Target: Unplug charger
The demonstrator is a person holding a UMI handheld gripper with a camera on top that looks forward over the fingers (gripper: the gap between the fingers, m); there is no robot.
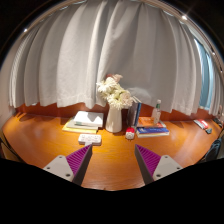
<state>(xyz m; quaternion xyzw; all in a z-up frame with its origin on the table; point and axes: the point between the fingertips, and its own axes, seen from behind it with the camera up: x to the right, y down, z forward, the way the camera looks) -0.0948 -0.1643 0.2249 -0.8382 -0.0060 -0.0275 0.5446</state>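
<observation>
A white power strip [89, 139] lies on the wooden table [110, 160], just beyond my left finger; something white seems plugged into it, but I cannot make out a charger clearly. My gripper [112, 160] is open and empty, held above the table. Its purple pads [79, 159] stand wide apart, with bare wood between them.
A white vase with pale flowers [116, 105] stands at the table's back. A stack of books or papers [84, 122] lies to its left. A blue book [153, 129], a bottle [157, 110] and a small white cup [130, 133] are to its right. White curtains [110, 50] hang behind.
</observation>
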